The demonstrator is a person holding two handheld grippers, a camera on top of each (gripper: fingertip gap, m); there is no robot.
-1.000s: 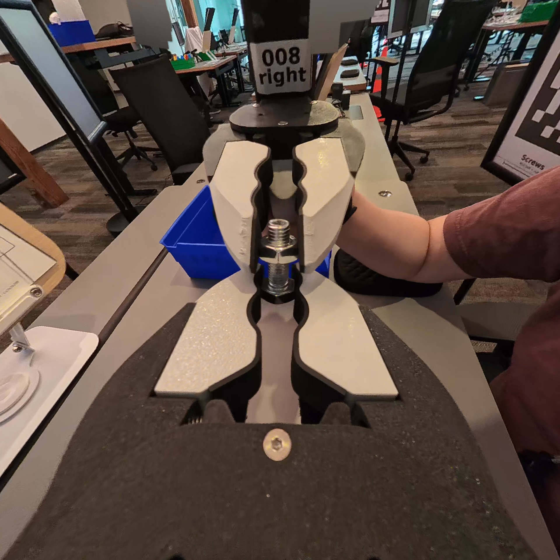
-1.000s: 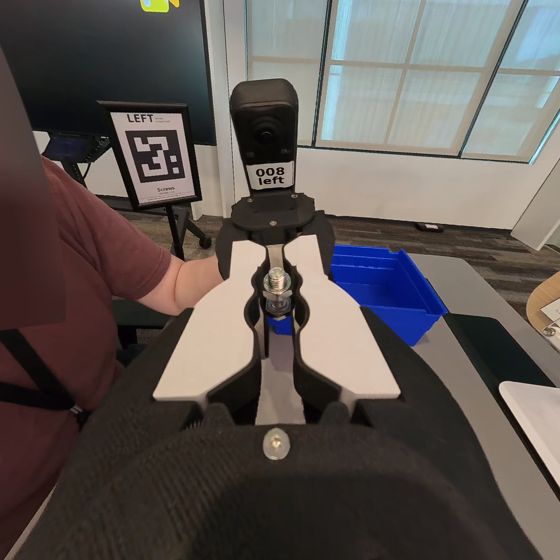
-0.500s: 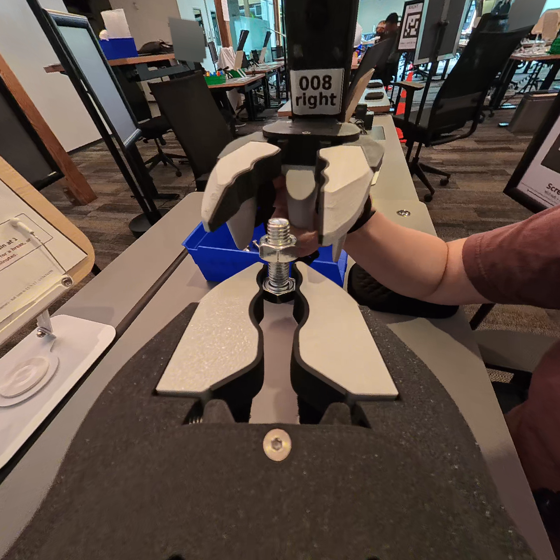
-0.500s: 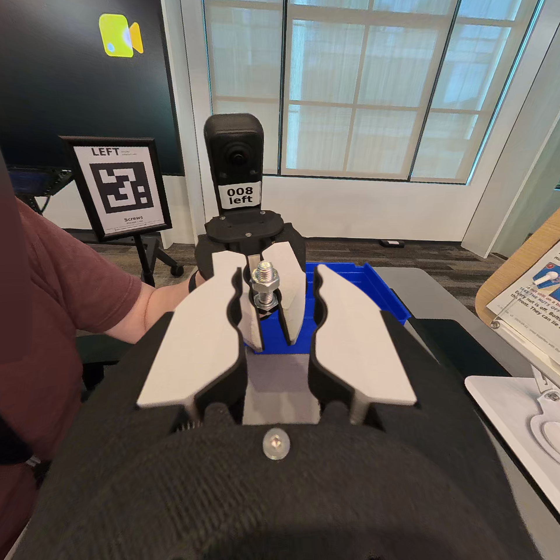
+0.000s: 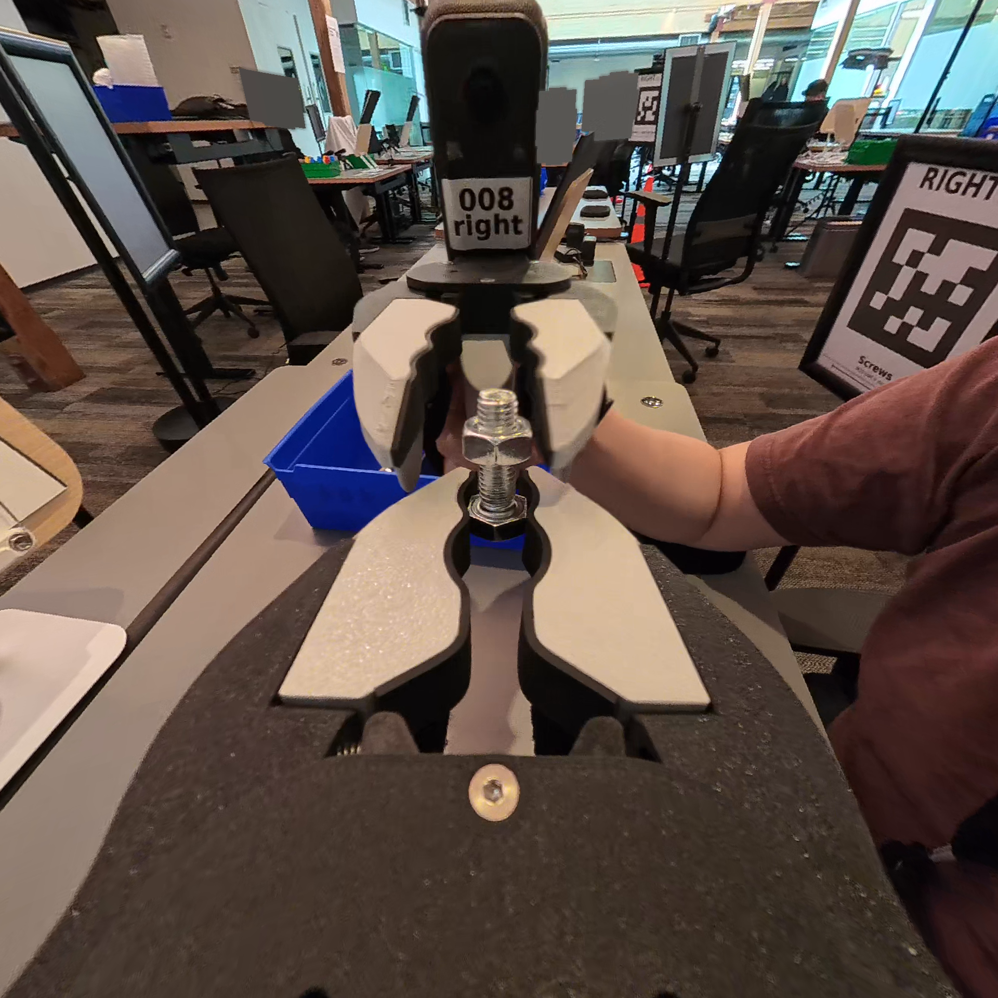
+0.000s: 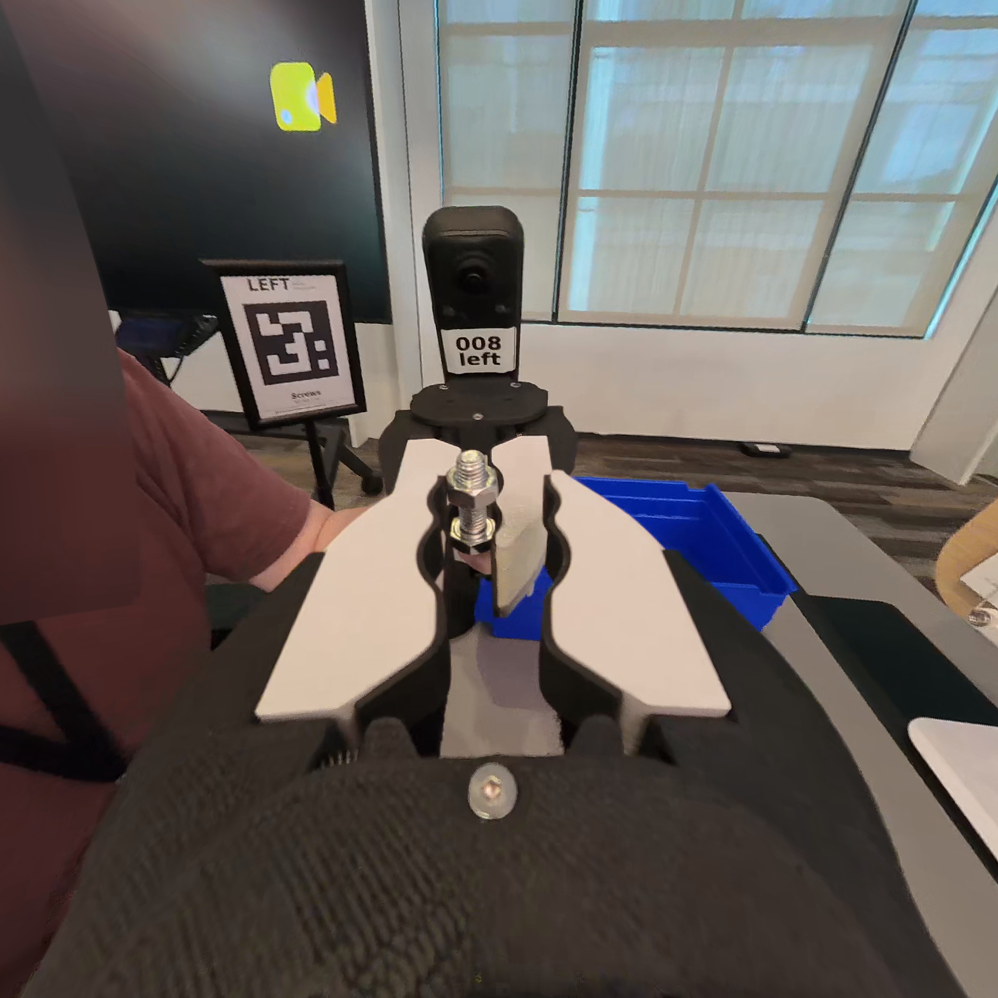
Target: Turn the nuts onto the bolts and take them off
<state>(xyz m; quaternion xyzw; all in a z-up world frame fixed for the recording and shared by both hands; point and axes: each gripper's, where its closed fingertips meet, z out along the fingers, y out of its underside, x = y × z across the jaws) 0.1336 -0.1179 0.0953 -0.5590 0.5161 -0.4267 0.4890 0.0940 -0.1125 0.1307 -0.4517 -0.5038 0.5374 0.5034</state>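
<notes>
The left tongs (image 5: 496,532) pinch the bolt (image 5: 496,459) by its head while the right tongs (image 6: 494,532) gape around the nut (image 6: 471,489), so a skewed regrip could jam it.

One bolt (image 5: 496,475), two nuts (image 5: 496,444), two claws (image 5: 496,510), one blue bin (image 5: 329,478)

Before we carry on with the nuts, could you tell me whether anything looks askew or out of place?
Nothing stands out. The bolt stands upright in the left tongs, its nut sits level on the thread, and the right tongs are open around it. The blue bin sits upright behind.
</notes>
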